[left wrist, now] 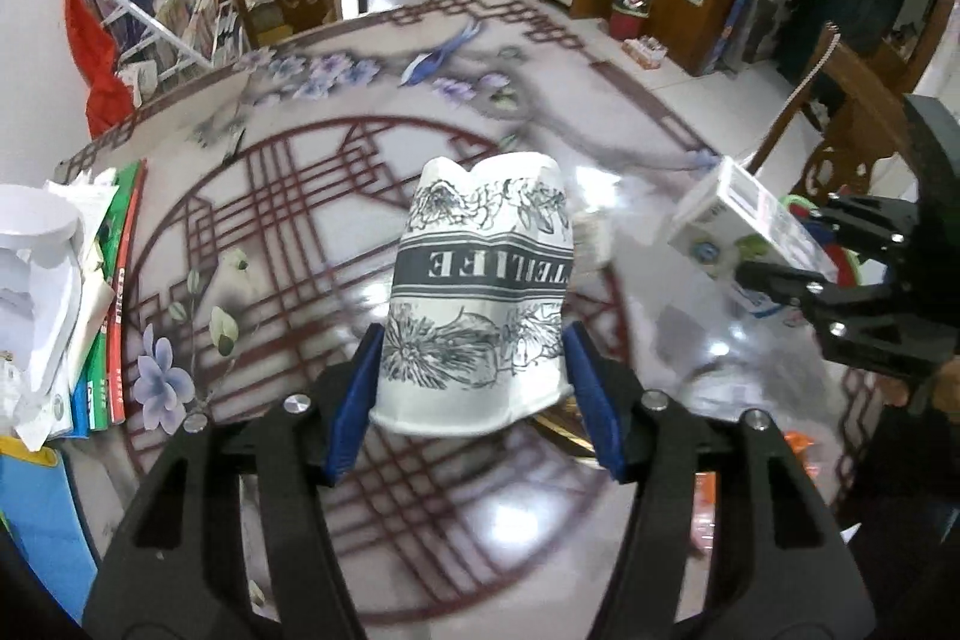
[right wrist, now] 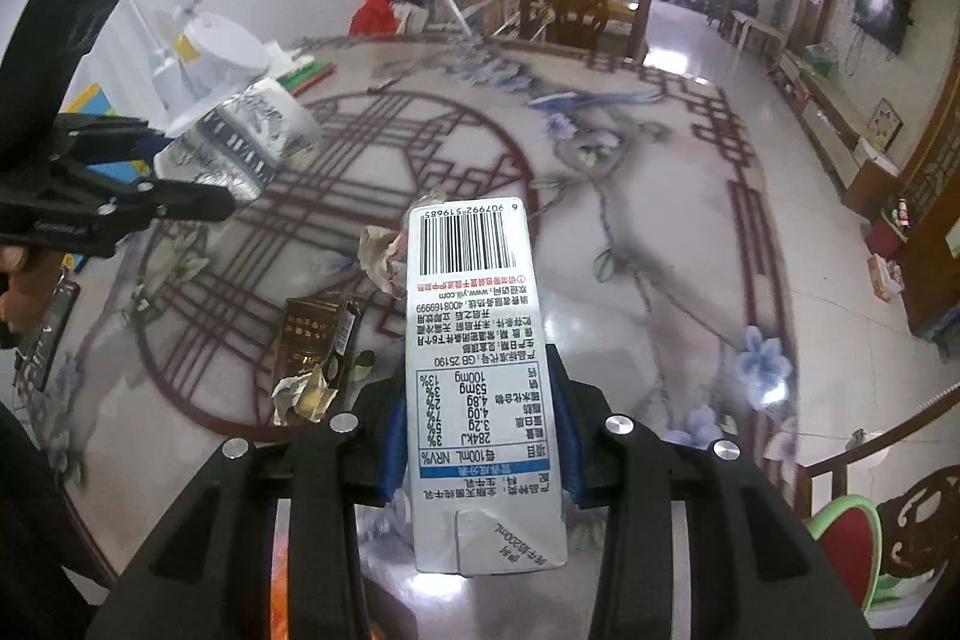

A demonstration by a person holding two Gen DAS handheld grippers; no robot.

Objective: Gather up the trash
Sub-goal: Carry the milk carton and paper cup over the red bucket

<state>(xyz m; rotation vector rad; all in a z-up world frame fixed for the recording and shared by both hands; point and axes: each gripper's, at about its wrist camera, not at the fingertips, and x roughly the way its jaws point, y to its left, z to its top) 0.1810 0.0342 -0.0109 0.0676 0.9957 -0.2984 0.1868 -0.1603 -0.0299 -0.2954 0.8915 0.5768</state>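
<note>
Cup and carton both clamped, lifted clear above the table.

We find the paper cup point(left wrist: 477, 292), light and already dented, pinched low in the left gripper point(left wrist: 474, 388); the stiff carton point(right wrist: 480, 376) sits mid-body in the right gripper point(right wrist: 480, 436). We judge gentle pressure enough. A crumpled wrapper point(right wrist: 384, 259) lies on the table point(right wrist: 660, 250).

My left gripper point(left wrist: 474, 382) is matte black plastic, with blue pads point(left wrist: 354, 400) and round silver screws. My right gripper point(right wrist: 480, 436) looks the same: black linkage arms, blue pads.
</note>
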